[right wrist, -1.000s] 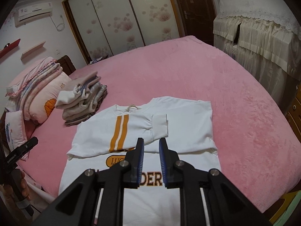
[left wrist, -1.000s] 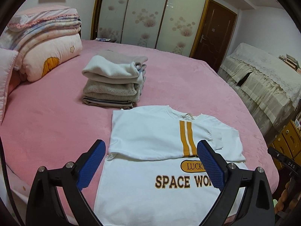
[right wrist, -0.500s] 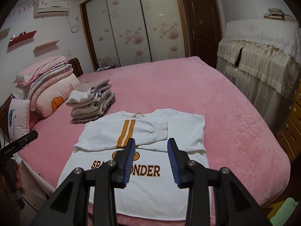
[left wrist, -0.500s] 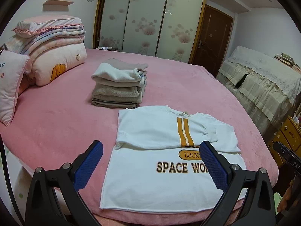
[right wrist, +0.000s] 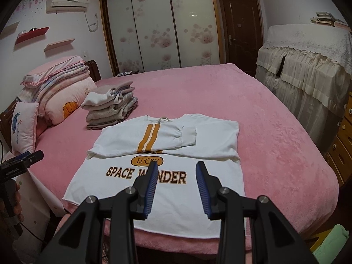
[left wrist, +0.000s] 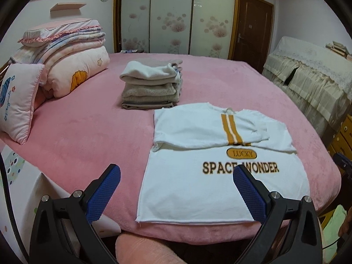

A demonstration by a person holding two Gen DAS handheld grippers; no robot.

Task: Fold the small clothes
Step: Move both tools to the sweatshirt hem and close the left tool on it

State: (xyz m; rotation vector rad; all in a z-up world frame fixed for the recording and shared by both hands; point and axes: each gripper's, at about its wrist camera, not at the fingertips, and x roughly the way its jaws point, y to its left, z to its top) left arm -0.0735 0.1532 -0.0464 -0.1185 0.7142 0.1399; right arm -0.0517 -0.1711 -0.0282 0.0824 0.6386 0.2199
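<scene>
A white sweatshirt printed "LUCKY SPACE WONDER" lies flat on the pink bed, both sleeves folded across its chest, hem at the bed's near edge. It also shows in the right wrist view. My left gripper is open wide and empty, held above the hem's left part. My right gripper is open and empty, held above the shirt's lower middle. Neither touches the cloth.
A stack of folded beige clothes sits behind the shirt at its left. Folded quilts and a pillow fill the bed's left end. A cloth-covered cabinet and wooden drawers stand to the right.
Both grippers have pulled back toward the bed's near edge and risen off the shirt. The right gripper has opened from nearly shut. The shirt has not moved.
</scene>
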